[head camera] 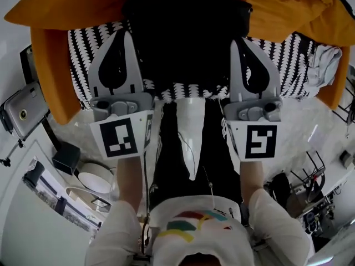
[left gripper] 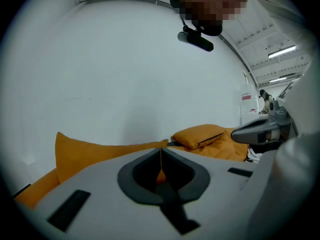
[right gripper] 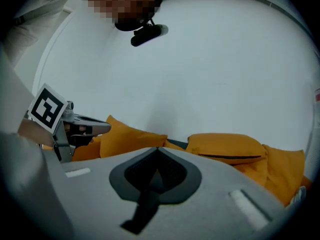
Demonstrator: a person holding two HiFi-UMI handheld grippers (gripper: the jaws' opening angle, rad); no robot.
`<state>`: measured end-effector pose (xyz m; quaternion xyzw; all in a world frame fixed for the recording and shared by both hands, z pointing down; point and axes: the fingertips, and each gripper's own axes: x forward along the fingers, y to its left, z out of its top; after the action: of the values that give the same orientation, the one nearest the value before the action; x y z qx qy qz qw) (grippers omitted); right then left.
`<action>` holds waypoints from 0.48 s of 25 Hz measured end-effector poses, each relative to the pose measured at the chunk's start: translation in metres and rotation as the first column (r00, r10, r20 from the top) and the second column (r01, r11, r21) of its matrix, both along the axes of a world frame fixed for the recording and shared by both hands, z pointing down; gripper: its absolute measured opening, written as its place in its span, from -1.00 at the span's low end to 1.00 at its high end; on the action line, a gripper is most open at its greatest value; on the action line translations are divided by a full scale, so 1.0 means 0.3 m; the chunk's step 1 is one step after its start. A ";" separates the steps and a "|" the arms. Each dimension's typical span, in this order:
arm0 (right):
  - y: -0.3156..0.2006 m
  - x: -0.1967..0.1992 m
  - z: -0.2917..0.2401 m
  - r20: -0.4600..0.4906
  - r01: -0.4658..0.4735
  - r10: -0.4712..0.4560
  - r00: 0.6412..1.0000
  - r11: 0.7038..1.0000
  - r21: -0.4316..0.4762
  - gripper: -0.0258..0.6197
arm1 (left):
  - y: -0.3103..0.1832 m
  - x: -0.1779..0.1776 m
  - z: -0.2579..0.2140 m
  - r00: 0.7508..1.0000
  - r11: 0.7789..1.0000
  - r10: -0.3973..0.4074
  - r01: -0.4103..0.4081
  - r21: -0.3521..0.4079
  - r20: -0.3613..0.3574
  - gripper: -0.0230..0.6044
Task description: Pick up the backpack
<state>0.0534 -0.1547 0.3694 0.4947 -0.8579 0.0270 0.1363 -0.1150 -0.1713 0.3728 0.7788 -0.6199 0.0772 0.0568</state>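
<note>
Trouble lay mainly in the jaws: both pairs stood fully closed, with nothing between them. The left gripper (head camera: 125, 37) and the right gripper (head camera: 239, 43) were held side by side, pointing away from the person. One sat at each flank of the soft black fabric backpack (head camera: 186, 32). That bag lay on the black-and-white patterned cover (head camera: 83, 54) of the orange cushioned sofa (head camera: 72, 10).

In the head view each gripper's tips overlapped the bag's edge, but whether they touched it could not be told. Neither gripper view showed the backpack at all. Both looked over it to a plump orange pillow (left gripper: 200, 135) and a pale wall (left gripper: 125, 74).

Closed jaws pressed forward would probably have shoved the bag toward the backrest instead of taking it, so they needed to open before closing in.

The bag read as one dark mass from above, with no strap or handle to be made out. A blind pinch could therefore have caught only a loose fold of fabric, and a fold might have slipped out under the bag's weight. A low grab risked pinching the patterned cover along with the bag and dragging it up too. Uneven holds on the two sides would likely have let the soft bag sag or swing.
</note>
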 end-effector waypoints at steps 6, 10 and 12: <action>0.073 0.023 0.204 -0.028 -0.017 0.014 1.000 0.995 -0.094 -0.91 | 0.034 0.033 0.187 1.000 0.999 0.002 -0.002 -0.039 0.016 -0.87; 0.125 0.041 0.328 -0.030 -0.050 0.045 0.999 0.986 -0.160 -0.91 | 0.096 0.046 0.313 0.999 0.994 0.019 -0.016 -0.112 0.029 -0.87; 0.138 0.044 0.364 -0.031 -0.057 0.052 0.998 0.981 -0.183 -0.91 | 0.119 0.043 0.353 0.999 0.990 0.022 -0.017 -0.137 0.033 -0.87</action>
<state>0.0666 -0.1134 0.4786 0.5035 -0.8361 0.1033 0.1919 -0.1020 -0.1357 0.4787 0.7777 -0.6063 0.1334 0.0987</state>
